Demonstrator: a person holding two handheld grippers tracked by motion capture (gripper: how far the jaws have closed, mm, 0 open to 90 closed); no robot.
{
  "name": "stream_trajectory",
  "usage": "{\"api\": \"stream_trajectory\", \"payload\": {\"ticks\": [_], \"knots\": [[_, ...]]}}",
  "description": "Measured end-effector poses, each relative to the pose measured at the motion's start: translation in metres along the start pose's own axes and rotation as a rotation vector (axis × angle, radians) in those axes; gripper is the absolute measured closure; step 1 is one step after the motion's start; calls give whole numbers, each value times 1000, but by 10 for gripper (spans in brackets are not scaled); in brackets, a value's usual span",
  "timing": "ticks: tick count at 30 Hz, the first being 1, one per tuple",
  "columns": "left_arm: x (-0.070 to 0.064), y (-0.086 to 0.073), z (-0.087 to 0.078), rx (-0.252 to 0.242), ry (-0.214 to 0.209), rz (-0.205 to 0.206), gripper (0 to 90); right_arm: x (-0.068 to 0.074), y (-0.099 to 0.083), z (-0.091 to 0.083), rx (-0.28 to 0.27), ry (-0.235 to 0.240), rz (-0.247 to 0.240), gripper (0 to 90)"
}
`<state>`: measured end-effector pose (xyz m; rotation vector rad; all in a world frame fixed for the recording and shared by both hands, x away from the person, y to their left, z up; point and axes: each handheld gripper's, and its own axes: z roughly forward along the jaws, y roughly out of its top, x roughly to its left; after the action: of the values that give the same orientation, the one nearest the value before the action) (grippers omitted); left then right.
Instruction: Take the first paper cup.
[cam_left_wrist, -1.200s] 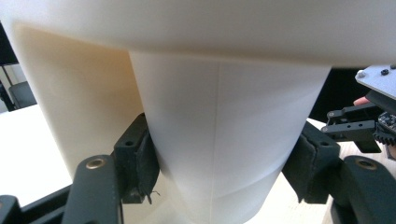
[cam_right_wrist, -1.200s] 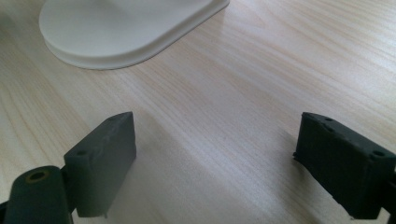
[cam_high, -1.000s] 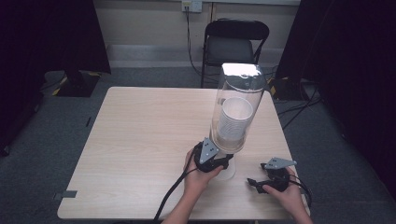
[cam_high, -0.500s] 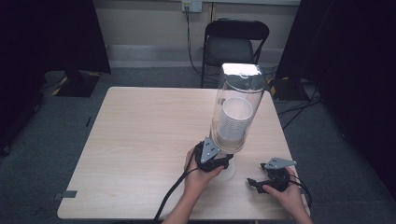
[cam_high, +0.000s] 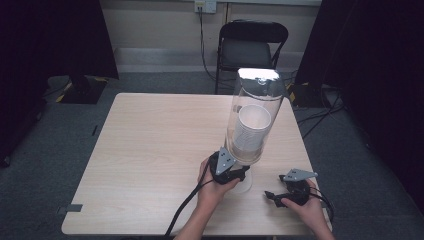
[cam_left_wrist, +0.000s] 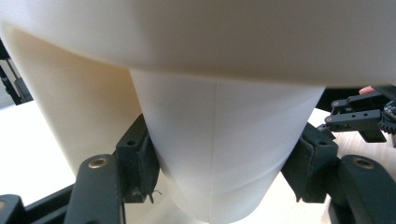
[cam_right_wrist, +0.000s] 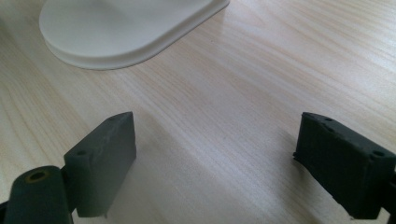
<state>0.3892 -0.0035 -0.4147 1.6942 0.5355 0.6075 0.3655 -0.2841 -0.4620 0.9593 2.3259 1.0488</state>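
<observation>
A tall clear dispenser tube (cam_high: 255, 100) stands tilted toward the high view camera on the table's right front part, with white paper cups (cam_high: 251, 131) stacked inside. Its white base (cam_high: 246, 186) rests on the table and appears again as the white base (cam_right_wrist: 121, 28) in the right gripper view. My left gripper (cam_high: 238, 172) is at the tube's lower end. In the left gripper view my left gripper (cam_left_wrist: 219, 170) is shut on a white cup (cam_left_wrist: 219, 149) that sticks out below the tube. My right gripper (cam_high: 270, 196) lies open near the front right edge, and my right gripper (cam_right_wrist: 215, 158) holds nothing above bare wood.
The light wooden table (cam_high: 150, 145) has free room on its left and far parts. A black folding chair (cam_high: 252, 47) stands behind the table's far edge. Cables trail from both grippers over the front edge. The right gripper (cam_left_wrist: 359, 114) sits to the right of the cup.
</observation>
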Motion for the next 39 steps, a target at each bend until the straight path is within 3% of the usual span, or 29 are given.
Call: {"api": "stream_trajectory", "payload": {"ticks": [14, 21, 28, 29, 30, 31, 32, 33, 34, 35, 39], "knots": [[-2, -5, 1, -29, 16, 4, 365, 0, 0, 0, 0, 0, 0, 116], [-2, -3, 1, -14, 15, 1, 365, 1, 1, 1, 0, -10, 9, 117], [-3, -3, 2, -16, 19, 25, 365, 1, 2, 2, -2, -31, 30, 126], [-4, -3, 2, 67, 33, 51, 366, 0, 3, 2, -3, -33, 30, 125], [-6, -12, 7, 332, 81, 159, 387, 1, 3, 3, -2, -34, 32, 125], [-4, -30, 9, 461, 95, 208, 356, 1, 3, 3, -1, -34, 32, 124], [4, -46, 3, 331, 60, -73, 359, 0, 3, 3, -2, -32, 32, 124], [4, -46, 0, 304, 69, -66, 361, 1, 2, 2, -2, -32, 29, 124], [2, -45, 1, 245, 22, 42, 356, 1, 2, 2, -2, -30, 28, 124], [-1, -43, 2, 219, -10, 70, 351, 1, 2, 2, -1, -28, 28, 124], [-3, -45, -1, 263, -71, 23, 343, 0, 1, 1, -1, -26, 24, 123]]}}
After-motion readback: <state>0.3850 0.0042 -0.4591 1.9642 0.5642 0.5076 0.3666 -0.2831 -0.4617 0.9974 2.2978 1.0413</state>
